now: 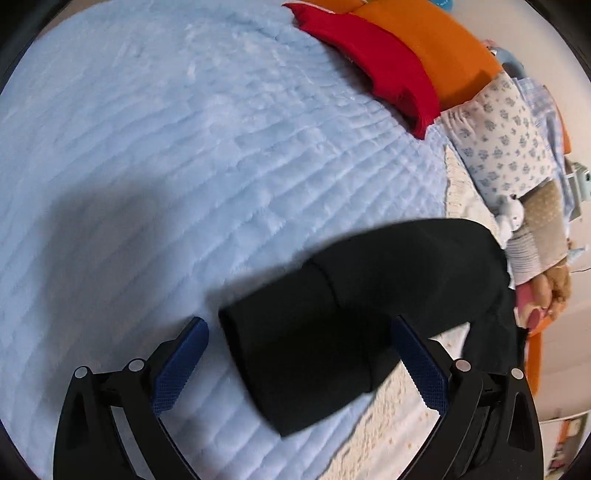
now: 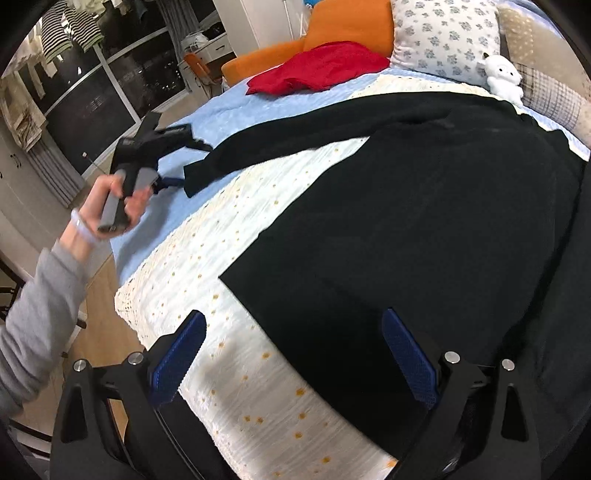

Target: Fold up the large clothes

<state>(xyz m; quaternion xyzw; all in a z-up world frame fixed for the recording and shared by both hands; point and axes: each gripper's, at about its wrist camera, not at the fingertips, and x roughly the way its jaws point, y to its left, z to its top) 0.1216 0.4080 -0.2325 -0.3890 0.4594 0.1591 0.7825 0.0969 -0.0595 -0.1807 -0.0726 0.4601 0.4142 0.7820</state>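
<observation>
— Covering most of the bed (image 2: 155, 236), what lies there?
— A black garment (image 2: 424, 229), body on the cream spread (image 2: 258, 369), one sleeve (image 1: 314, 332) reaching onto the blue blanket (image 1: 184, 147).
— Behind the garment?
— Orange cushion (image 2: 351, 22), red cloth (image 2: 325, 66), floral pillow (image 2: 443, 40), white plush toy (image 2: 502, 77).
— The claws?
— Left gripper (image 1: 297, 362) and right gripper (image 2: 291, 354) both gape above it, pinching nothing.

Right gripper (image 2: 293, 354) jaws wide apart over black garment (image 2: 424, 229); sleeve (image 2: 280, 147) stretched toward left gripper (image 2: 173, 162) | cream blanket (image 2: 221, 258) beneath
</observation>
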